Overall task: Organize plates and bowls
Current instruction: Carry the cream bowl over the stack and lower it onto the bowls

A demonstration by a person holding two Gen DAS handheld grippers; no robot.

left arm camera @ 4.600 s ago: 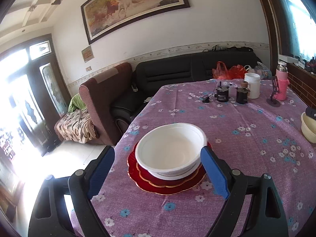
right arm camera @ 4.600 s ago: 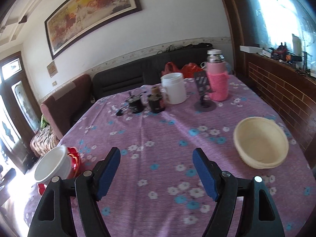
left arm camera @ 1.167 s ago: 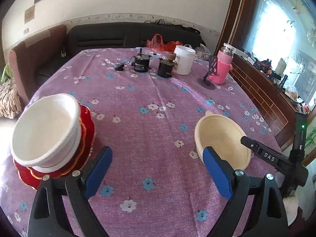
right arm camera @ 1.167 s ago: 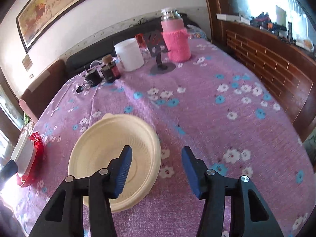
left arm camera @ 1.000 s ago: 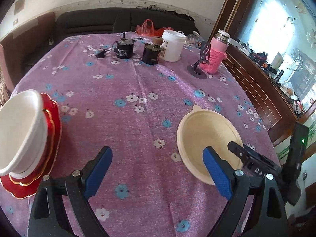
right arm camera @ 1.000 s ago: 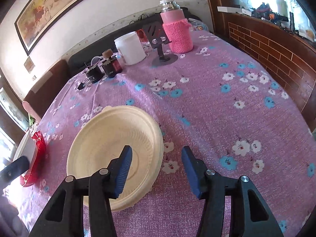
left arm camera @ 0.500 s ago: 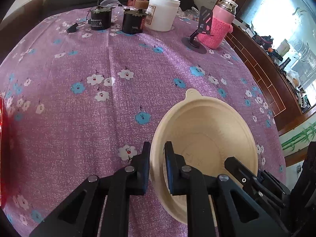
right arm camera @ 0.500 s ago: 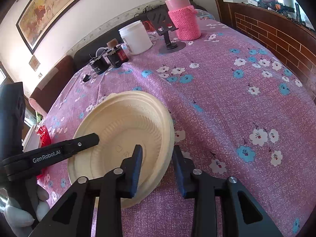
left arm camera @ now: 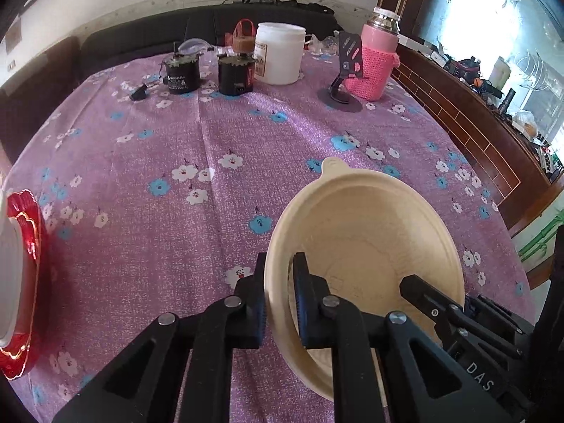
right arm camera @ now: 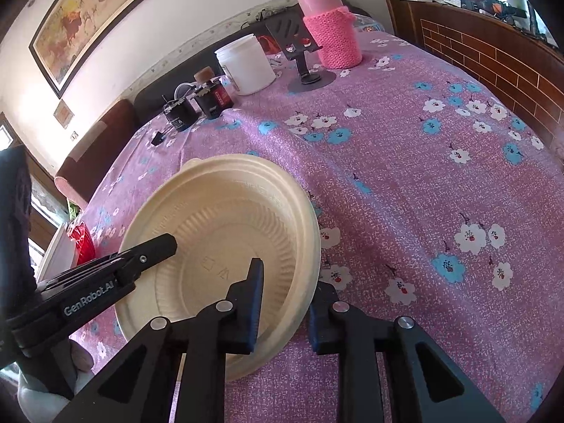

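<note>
A cream bowl (left arm camera: 370,232) sits tilted on the purple flowered tablecloth (left arm camera: 211,162), gripped from both sides. My left gripper (left arm camera: 280,282) is shut on its left rim, one finger outside and one inside. In the right wrist view, my right gripper (right arm camera: 285,299) straddles the right rim of the cream bowl (right arm camera: 218,218); its jaws are closing, with the pads against the wall. The left gripper's finger (right arm camera: 158,246) reaches into the bowl from the left. A red plate (left arm camera: 24,246) bearing a white bowl (left arm camera: 7,268) lies at the table's left edge.
At the table's far side stand a white jar (left arm camera: 278,53), a pink-sleeved flask (left arm camera: 377,67), a black phone stand (left arm camera: 343,70) and two dark motors (left arm camera: 179,74). A brick-faced ledge (left arm camera: 476,123) runs along the right. A dark sofa (left arm camera: 141,35) is behind.
My left gripper swung from the red plate to the cream bowl and shut on its left rim. The right jaws narrowed around the right rim. The bowl now looks tilted.
</note>
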